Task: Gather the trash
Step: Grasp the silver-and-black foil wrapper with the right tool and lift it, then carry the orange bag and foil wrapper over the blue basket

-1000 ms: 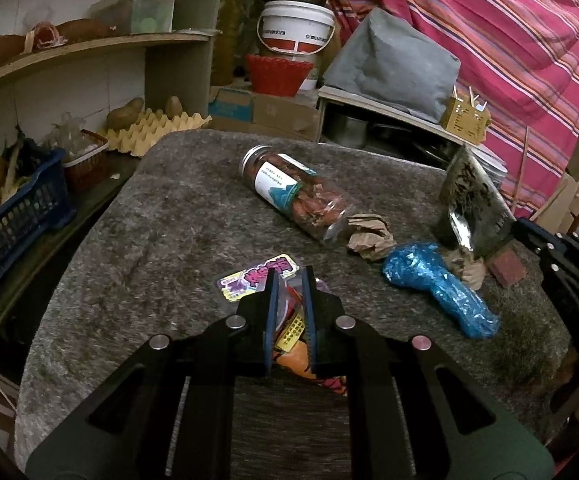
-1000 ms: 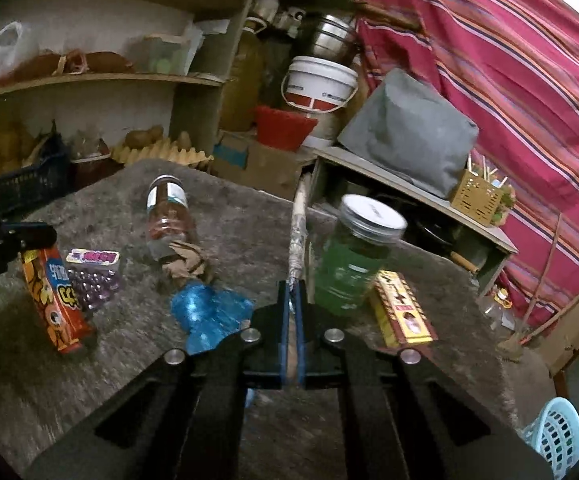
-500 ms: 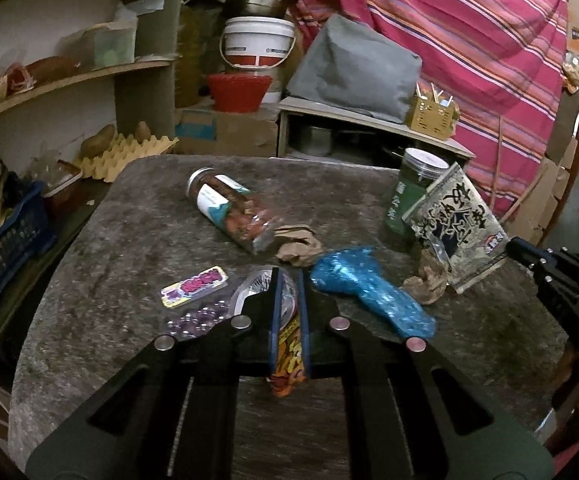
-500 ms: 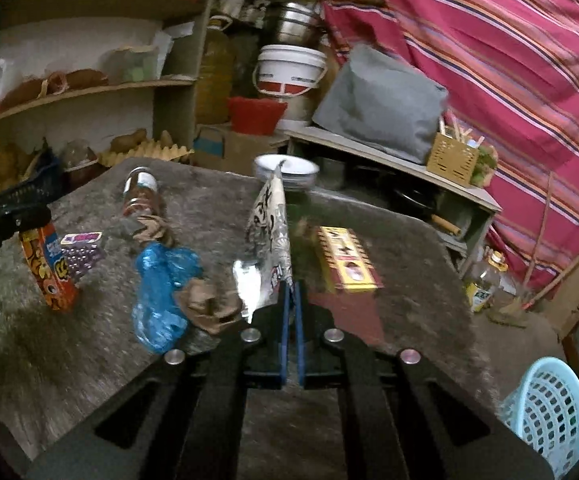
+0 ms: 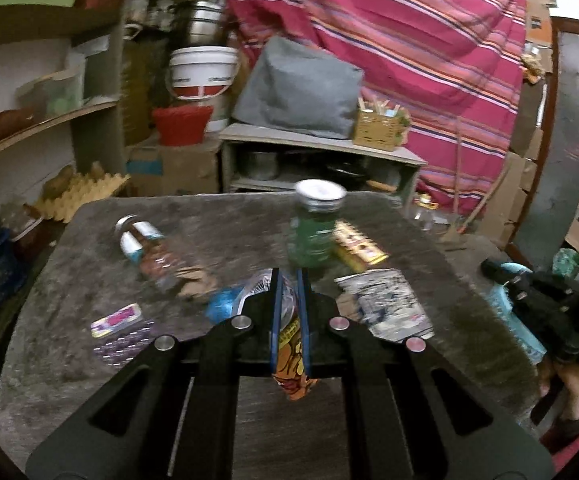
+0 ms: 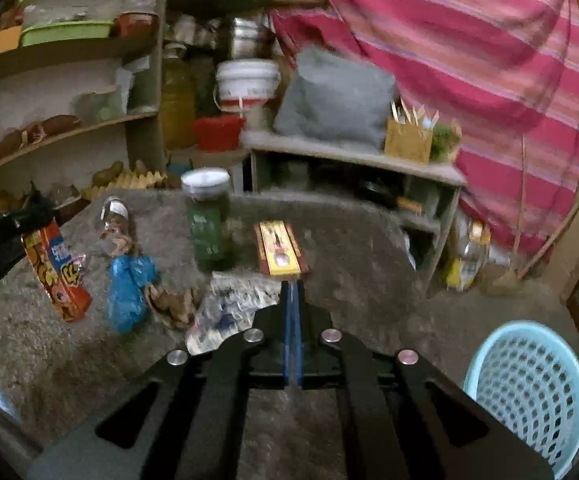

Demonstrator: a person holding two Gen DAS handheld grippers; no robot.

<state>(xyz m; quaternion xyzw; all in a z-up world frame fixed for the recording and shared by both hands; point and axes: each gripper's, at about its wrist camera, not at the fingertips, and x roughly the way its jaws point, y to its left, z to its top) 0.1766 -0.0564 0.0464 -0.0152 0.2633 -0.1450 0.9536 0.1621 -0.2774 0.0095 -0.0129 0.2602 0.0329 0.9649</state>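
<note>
Left gripper [image 5: 288, 280] clamps an orange snack wrapper [image 5: 289, 356] above the cluttered counter [image 5: 89, 264]; right gripper [image 6: 292, 286], jaws closed, pinches a silver printed packet [image 6: 225, 312].

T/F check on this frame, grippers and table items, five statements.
1. The left gripper is shut on an orange snack wrapper. True.
2. The right gripper is open and empty. False: shut on a silver printed foil packet.
3. The green glass jar lies on its side. False: upright.
4. The light blue plastic basket sits beside the table, right. True.
5. The crumpled blue plastic bag is in the basket. False: on the table.
</note>
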